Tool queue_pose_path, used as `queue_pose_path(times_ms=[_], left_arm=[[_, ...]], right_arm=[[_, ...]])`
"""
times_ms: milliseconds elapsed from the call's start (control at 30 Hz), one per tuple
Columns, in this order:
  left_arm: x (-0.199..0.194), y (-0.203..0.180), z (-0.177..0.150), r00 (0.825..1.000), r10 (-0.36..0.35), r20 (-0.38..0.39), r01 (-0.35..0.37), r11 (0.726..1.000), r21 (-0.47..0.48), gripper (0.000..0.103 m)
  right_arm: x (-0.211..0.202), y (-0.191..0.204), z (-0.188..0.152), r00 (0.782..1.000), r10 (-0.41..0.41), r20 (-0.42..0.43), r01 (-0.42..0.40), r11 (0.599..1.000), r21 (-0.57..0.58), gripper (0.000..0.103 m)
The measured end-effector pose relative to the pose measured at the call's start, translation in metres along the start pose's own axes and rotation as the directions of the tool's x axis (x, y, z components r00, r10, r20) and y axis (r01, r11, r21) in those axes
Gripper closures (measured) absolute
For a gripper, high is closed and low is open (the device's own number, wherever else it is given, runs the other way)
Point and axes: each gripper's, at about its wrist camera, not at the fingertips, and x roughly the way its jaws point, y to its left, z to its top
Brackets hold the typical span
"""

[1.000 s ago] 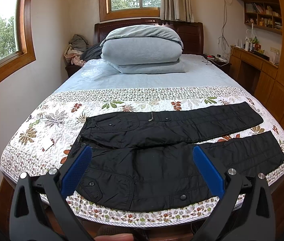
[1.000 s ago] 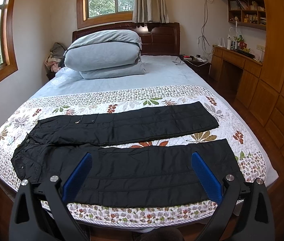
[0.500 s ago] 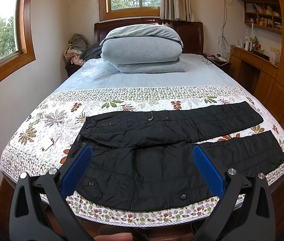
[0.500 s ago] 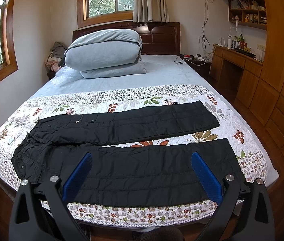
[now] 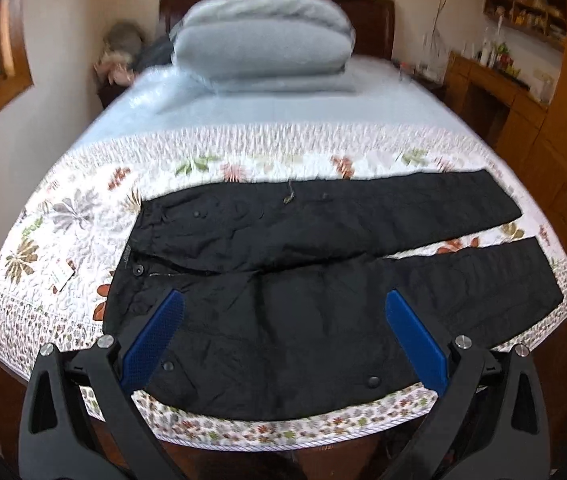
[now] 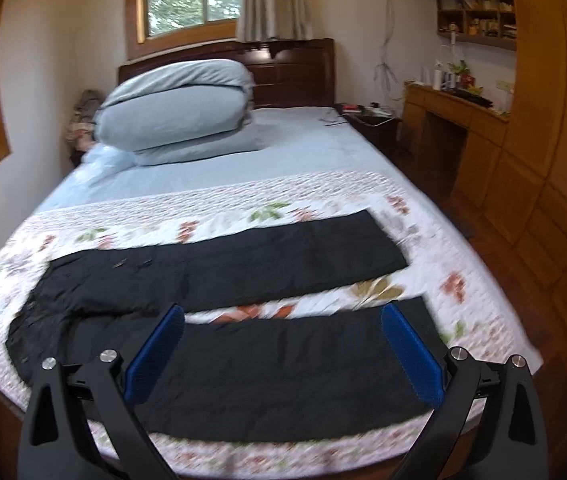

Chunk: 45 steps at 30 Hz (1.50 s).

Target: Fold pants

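Black pants (image 5: 291, 264) lie flat across the floral quilt, waist at the left, both legs spread apart toward the right. My left gripper (image 5: 283, 320) is open and empty, above the near hip and waist area. In the right wrist view the pants (image 6: 267, 360) show with the near leg closest. My right gripper (image 6: 283, 340) is open and empty, above the near leg close to its cuff end. Neither gripper touches the cloth.
The floral quilt (image 5: 83, 216) covers the near half of the bed; a folded blue duvet (image 5: 263, 44) sits by the headboard. A wooden desk and cabinets (image 6: 483, 152) stand at the right. The bed's near edge (image 5: 283, 436) lies just below the grippers.
Both grippers have moved forward and down toward the pants. The right one has also swung toward the right, over the near leg. Both stay open.
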Motion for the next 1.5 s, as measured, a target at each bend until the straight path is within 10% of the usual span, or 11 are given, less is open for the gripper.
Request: queue_pose_path(times_ms=[300,733,1100,1500], left_arm=[[0.114,0.069,0.084,0.961,-0.009,-0.278,-0.015,0.996,-0.084,0.002],[0.285,0.196,0.142,0.785,-0.200,-0.587,-0.013,0.941,-0.339,0.002],[0.327,0.285,0.142,0.760,-0.212,-0.614,-0.146,0.866,-0.479,0.002],[0.374,0.287,0.133,0.702,-0.226,-0.675,-0.154,0.878,-0.453,0.002]], right_arm=[[0.180,-0.086,0.094,0.941,0.067,-0.332,-0.026,0.992,0.126,0.003],[0.412,-0.158,0.118,0.761,0.146,-0.632,-0.040,0.983,0.179,0.003],[0.491,-0.179,0.120,0.766,0.152,-0.625,-0.091,0.988,0.129,0.003],[0.517,-0.140,0.111,0.800,0.029,-0.599,-0.077,0.996,-0.054,0.003]])
